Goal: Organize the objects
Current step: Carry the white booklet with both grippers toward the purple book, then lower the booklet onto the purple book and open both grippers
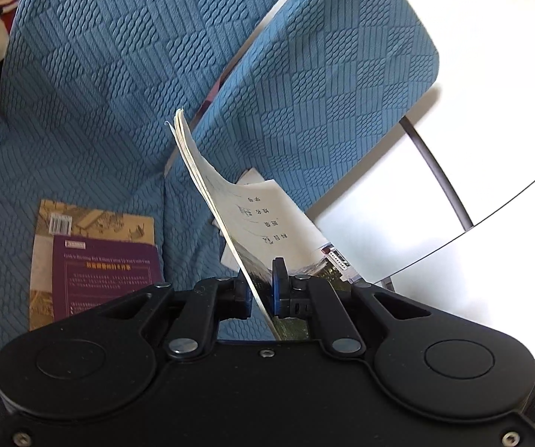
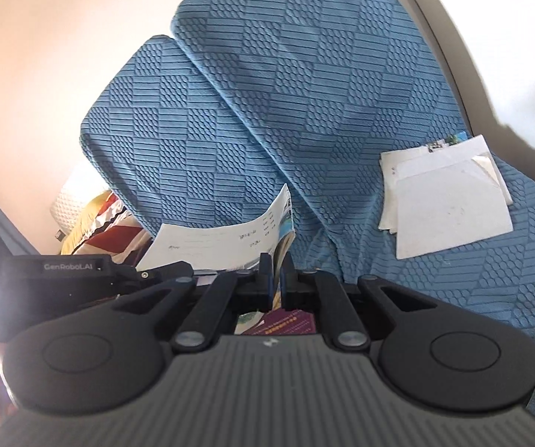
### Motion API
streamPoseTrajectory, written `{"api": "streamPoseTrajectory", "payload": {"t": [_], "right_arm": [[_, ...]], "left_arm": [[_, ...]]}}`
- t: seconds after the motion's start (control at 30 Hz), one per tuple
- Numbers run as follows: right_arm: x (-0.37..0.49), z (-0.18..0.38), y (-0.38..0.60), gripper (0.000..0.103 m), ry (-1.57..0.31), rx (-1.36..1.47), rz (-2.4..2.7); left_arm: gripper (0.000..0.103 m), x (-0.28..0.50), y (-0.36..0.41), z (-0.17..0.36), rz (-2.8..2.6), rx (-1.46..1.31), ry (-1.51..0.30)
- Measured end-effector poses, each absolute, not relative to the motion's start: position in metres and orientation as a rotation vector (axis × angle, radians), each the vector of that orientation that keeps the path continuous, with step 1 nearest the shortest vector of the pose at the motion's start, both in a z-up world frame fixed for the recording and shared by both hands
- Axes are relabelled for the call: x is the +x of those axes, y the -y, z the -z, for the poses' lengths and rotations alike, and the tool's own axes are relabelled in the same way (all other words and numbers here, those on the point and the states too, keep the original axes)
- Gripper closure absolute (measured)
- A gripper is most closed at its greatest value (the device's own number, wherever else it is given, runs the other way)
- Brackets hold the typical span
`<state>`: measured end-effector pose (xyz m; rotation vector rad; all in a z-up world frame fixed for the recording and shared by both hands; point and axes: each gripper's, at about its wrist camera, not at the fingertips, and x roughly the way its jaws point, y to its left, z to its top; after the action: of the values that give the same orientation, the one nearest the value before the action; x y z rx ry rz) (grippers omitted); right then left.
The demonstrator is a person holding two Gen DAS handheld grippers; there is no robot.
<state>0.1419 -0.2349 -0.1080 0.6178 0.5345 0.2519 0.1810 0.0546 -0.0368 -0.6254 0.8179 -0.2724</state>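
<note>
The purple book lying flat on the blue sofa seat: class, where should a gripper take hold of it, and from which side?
Grip the purple book at its near right edge, coming in low over the blue sofa seat; it lies flat, overhanging the tan book beneath.

A thin booklet (image 1: 252,223) stands centre frame above a sofa seat (image 1: 100,141). Lower left, a book (image 1: 107,264) lies on another book (image 1: 92,219). Loose papers (image 2: 450,205), apparently stacked, lie at right.

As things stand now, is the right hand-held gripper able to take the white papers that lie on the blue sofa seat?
Probably not yet. The right hand-held gripper is shut on a thin booklet, so its jaws are occupied. The white papers lie uncovered on the sofa seat, with nothing between, so once the booklet is released the way looks free.
</note>
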Motion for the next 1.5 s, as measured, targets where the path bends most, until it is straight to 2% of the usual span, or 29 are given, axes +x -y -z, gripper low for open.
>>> {"api": "streamPoseTrajectory", "payload": {"t": [0.43, 0.97, 1.33, 1.5], "right_arm": [[0.148, 0.102, 0.198, 0.096, -0.567, 0.410, -0.268], [0.146, 0.188, 0.163, 0.093, -0.695, 0.373, -0.313], [0.154, 0.220, 0.151, 0.090, -0.758, 0.283, -0.361], [0.157, 0.229, 0.157, 0.090, -0.815, 0.333, -0.341]], "left_arm": [[0.093, 0.169, -0.081, 0.067, 0.250, -0.636, -0.790], [0.093, 0.152, -0.113, 0.182, 0.112, -0.683, -0.891], [0.092, 0.160, -0.118, 0.215, 0.003, -0.666, -0.951], [0.085, 0.159, -0.125, 0.222, -0.041, -0.660, -0.973]]}}
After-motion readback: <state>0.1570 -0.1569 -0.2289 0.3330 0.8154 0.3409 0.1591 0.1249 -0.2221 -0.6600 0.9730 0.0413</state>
